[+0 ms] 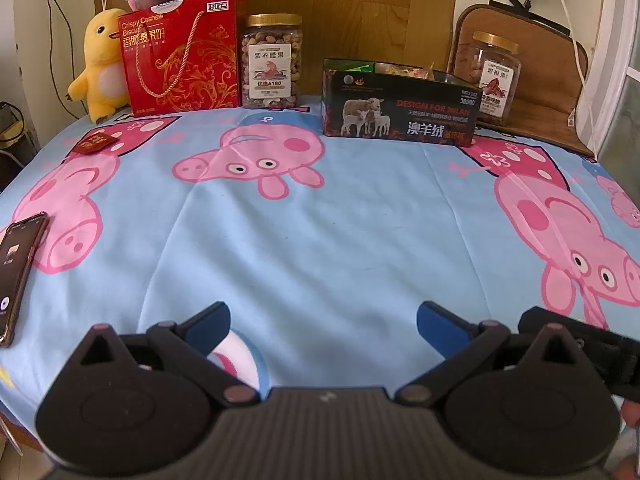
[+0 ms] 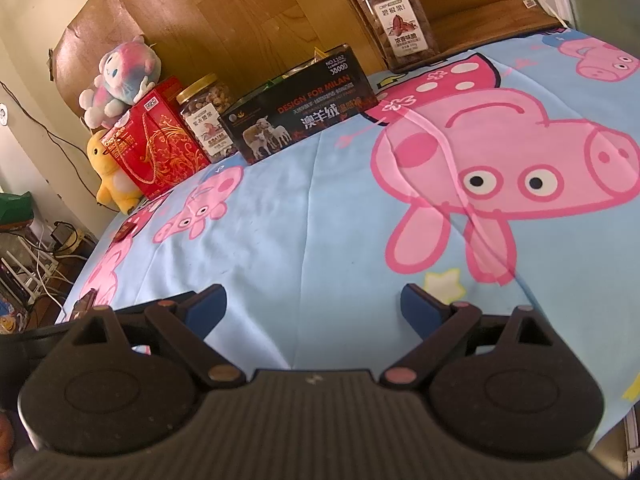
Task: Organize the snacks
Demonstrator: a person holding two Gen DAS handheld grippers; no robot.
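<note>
I see the pig-print sheet (image 1: 320, 240) spread wide below me, the black open box (image 1: 400, 110) of snacks at its far edge between the two nut jars, a small red packet (image 1: 95, 144) lying far left, and my left gripper (image 1: 322, 320) and right gripper (image 2: 314, 304) both spread apart, holding nothing.

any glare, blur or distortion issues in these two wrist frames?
Left wrist: strong barrel bend, dark corners, sharp text on the black sheep-print box; soft shadow mottling on the blue pig-print sheet. Right wrist: tilted horizon, a sunlit streak across the sheet.
</note>
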